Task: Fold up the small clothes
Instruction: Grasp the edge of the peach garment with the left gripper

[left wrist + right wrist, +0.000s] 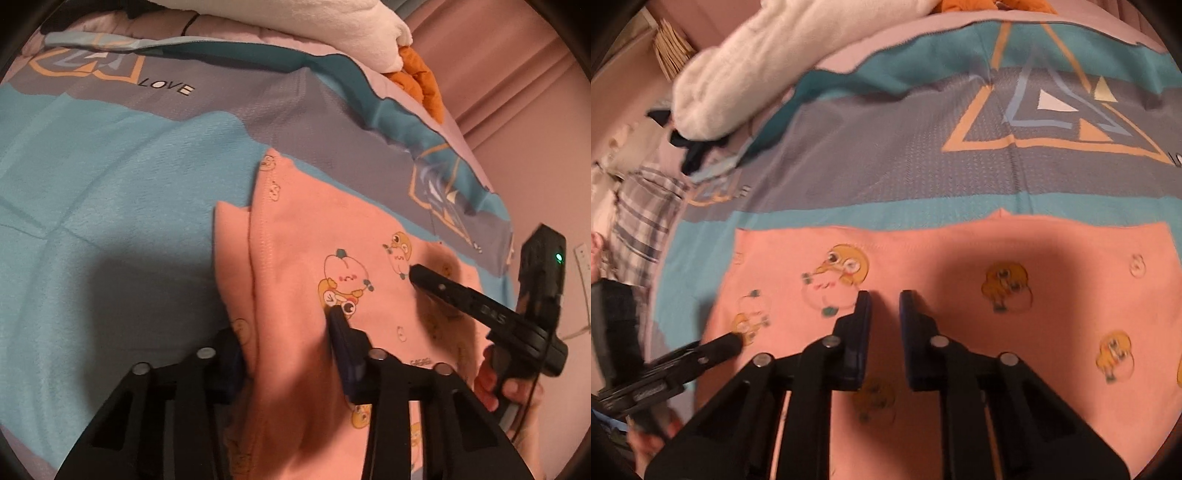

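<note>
A small pink garment with cartoon duck prints lies on the bed cover; it also fills the lower half of the right wrist view. My left gripper is open, with a fold of the pink cloth draped between its fingers; the left finger is hidden under the fabric. It shows at the lower left of the right wrist view. My right gripper is open with a narrow gap, its tips over the garment. It shows at the right of the left wrist view, tips resting on the cloth.
The bed cover is blue and grey with triangle prints and the word LOVE. A white blanket and an orange cloth lie at the far side. Pink curtains hang beyond the bed. Plaid fabric lies at the left.
</note>
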